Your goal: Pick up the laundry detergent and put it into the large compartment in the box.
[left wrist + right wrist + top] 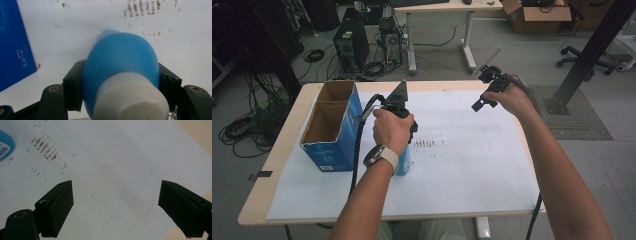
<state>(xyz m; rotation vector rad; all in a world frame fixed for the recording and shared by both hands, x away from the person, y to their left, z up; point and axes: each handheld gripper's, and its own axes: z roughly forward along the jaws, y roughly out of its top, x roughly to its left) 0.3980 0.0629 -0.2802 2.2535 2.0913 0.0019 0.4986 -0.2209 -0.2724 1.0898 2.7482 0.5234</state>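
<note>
A blue bottle point(120, 57) with a white cap point(130, 97) sits between the jaws of my left gripper point(120, 75), and both pads press on its sides. In the high view the bottle point(404, 162) stands on the white sheet under the left hand, with the left gripper point(399, 107) pointing down at it. My right gripper point(485, 90) hovers over the far right part of the sheet. Its jaws stand wide apart with nothing between them point(116, 202). A blue edge of the bottle point(3, 145) with a barcode label shows at the far left of the right gripper view.
An open-topped blue cardboard box point(332, 125) stands just left of the bottle, its blue side point(12, 50) close by the left gripper. A white paper sheet point(462, 160) with smudge marks covers the wooden table point(267, 170). Computers, cables and a desk lie beyond.
</note>
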